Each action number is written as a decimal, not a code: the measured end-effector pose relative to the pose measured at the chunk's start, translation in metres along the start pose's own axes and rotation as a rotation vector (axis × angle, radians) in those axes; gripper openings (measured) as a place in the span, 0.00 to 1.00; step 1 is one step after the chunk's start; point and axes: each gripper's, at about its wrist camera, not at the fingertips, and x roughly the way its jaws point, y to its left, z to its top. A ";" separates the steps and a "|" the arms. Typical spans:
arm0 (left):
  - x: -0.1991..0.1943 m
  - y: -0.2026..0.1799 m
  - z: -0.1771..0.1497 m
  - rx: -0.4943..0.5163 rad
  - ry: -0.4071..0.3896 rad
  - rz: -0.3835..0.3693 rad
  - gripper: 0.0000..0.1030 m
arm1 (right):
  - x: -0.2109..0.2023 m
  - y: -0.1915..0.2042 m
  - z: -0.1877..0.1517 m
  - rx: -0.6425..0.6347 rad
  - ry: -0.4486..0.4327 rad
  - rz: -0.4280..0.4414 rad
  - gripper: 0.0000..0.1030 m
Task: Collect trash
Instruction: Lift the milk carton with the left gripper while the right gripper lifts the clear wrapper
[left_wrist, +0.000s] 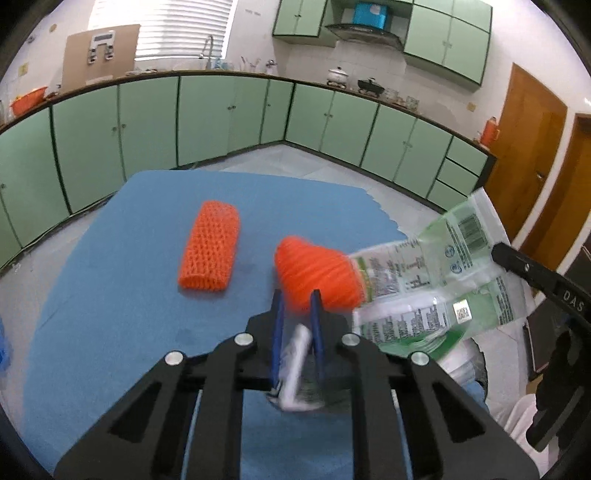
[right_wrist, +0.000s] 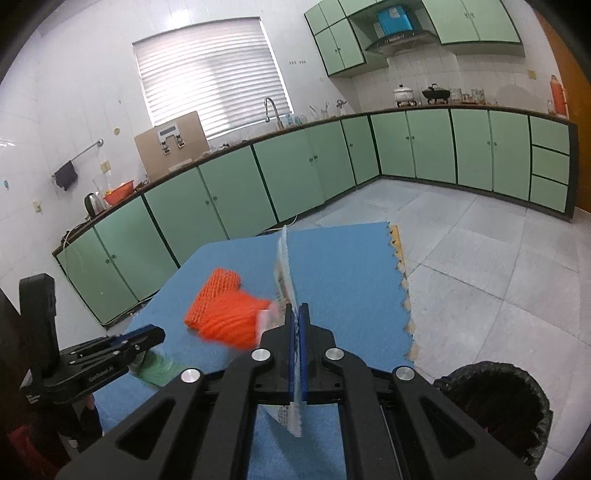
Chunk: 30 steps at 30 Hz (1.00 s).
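Note:
On the blue mat (left_wrist: 110, 277) lies an orange foam net (left_wrist: 208, 251) (right_wrist: 221, 284). A second orange net (left_wrist: 317, 273) (right_wrist: 229, 325), blurred, hangs just past the fingertips of my left gripper (left_wrist: 295, 299) (right_wrist: 157, 334). That gripper is shut on a crumpled white and green wrapper (left_wrist: 295, 365) (right_wrist: 155, 369); whether it also pinches the net I cannot tell. My right gripper (right_wrist: 295, 308) (left_wrist: 517, 262) is shut on a flat green and white plastic wrapper (left_wrist: 443, 266) (right_wrist: 284, 266), held above the mat's right side and seen edge-on in the right wrist view.
A black-lined trash bin (right_wrist: 495, 406) stands on the tiled floor right of the mat's jagged edge (right_wrist: 404, 295). Green kitchen cabinets (left_wrist: 221, 118) run along the far walls. A wooden door (left_wrist: 524, 147) is at the right.

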 end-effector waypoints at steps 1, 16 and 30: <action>0.004 -0.003 -0.002 0.018 0.022 -0.009 0.10 | 0.001 0.000 -0.001 0.000 0.005 -0.004 0.02; 0.017 0.001 -0.036 0.011 0.094 -0.105 0.69 | 0.002 -0.014 -0.010 0.029 0.019 -0.035 0.02; 0.024 -0.016 -0.086 0.049 0.207 -0.254 0.76 | 0.000 -0.017 -0.011 0.039 0.025 -0.040 0.02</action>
